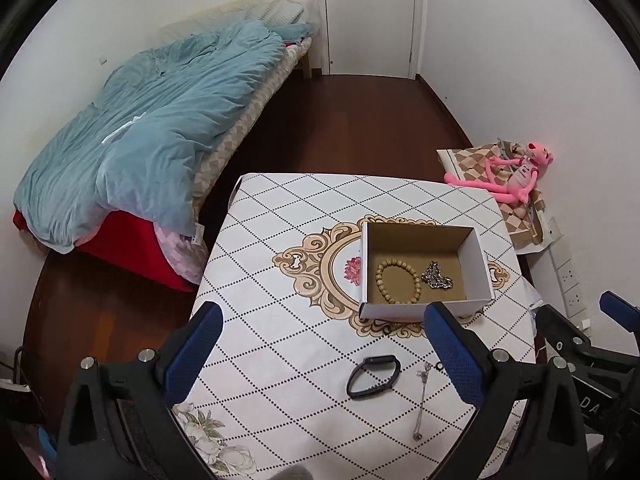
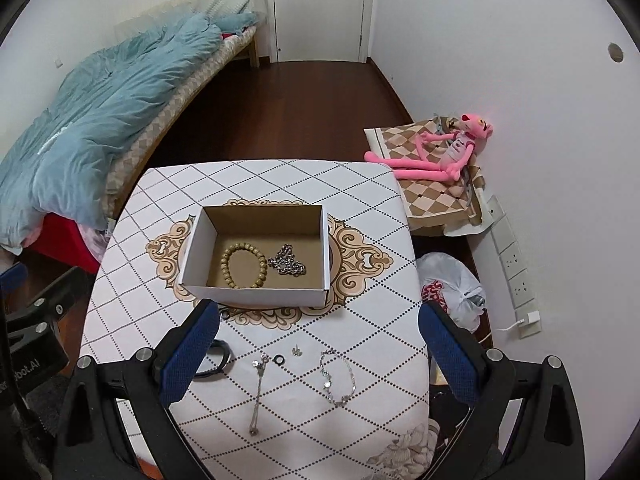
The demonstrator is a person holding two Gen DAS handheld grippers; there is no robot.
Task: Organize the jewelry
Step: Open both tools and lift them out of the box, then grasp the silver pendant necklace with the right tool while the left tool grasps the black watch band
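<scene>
In the right wrist view, the left blue finger [image 2: 188, 354] of the right gripper covers most of the black band [image 2: 218, 360], leaving only a curved end showing. A small dark ring [image 2: 225, 314] peeks out just beside that fingertip, below the cardboard box [image 2: 256, 294], too small to identify. The tiny silver piece [image 2: 296, 351] near the black ring [image 2: 277, 359] is too small to tell apart as an earring or a charm. In the left wrist view, the right finger [image 1: 456, 356] hides the box's near right corner, and the beaded chain bracelet is hidden entirely. The other gripper [image 1: 600, 344] is cut off by the right edge.
</scene>
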